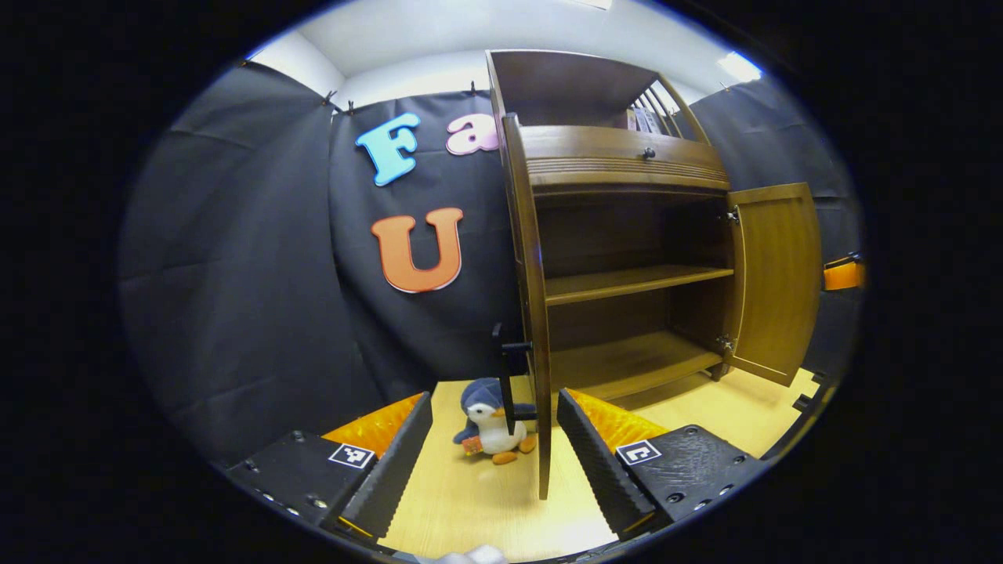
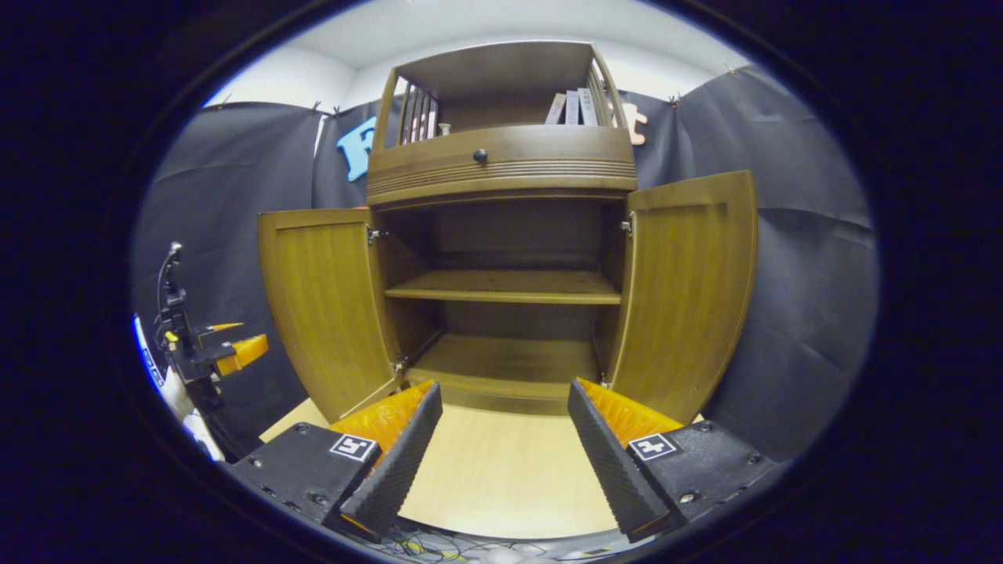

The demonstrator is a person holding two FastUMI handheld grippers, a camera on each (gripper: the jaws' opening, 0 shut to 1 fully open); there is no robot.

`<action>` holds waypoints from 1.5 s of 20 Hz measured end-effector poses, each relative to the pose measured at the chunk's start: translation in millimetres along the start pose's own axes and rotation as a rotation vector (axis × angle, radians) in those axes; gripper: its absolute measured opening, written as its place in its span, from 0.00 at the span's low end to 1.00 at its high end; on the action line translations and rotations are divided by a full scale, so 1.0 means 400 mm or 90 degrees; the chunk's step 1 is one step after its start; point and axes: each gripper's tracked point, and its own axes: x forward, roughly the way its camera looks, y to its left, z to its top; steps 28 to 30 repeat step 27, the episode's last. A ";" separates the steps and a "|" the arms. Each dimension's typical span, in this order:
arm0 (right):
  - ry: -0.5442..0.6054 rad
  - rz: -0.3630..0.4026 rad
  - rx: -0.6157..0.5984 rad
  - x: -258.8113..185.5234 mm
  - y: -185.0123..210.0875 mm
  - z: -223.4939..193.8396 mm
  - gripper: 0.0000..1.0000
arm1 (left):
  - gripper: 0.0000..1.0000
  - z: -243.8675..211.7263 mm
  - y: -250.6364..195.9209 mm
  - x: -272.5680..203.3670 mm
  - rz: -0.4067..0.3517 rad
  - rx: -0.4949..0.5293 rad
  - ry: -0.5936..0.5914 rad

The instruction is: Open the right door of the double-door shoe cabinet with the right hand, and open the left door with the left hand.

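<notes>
The brown shoe cabinet (image 2: pixel 501 168) stands with both doors swung out. In the right gripper view the left door (image 2: pixel 325 305) and the right door (image 2: pixel 689 290) flank two bare shelves. My right gripper (image 2: pixel 501 458) is open in front of the cabinet, touching nothing. In the left gripper view the left door (image 1: pixel 534 313) is edge-on, its black handle (image 1: pixel 509 368) facing left. My left gripper (image 1: pixel 494 462) is open; the door's lower edge lies between its fingers without touching either. The right door (image 1: pixel 776 282) stands open at the far right.
A plush penguin (image 1: pixel 490 427) sits on the light wooden floor (image 1: pixel 470 501) just left of the left door. Books (image 2: pixel 576 106) stand in the cabinet's top rack above a drawer with a knob (image 2: pixel 479 156). The other gripper (image 2: pixel 227 352) hovers at the left.
</notes>
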 end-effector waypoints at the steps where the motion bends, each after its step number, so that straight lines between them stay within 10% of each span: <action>1: -0.003 -0.002 0.000 -0.001 -0.002 0.005 1.00 | 0.96 0.018 -0.010 -0.008 0.005 -0.005 0.000; 19: -0.051 -0.052 0.015 -0.024 -0.081 0.084 1.00 | 0.96 0.238 -0.482 -0.043 -0.090 -0.077 -0.046; 30: -0.061 -0.083 0.026 -0.035 -0.130 0.086 1.00 | 0.96 0.207 -0.504 -0.069 -0.079 -0.062 -0.025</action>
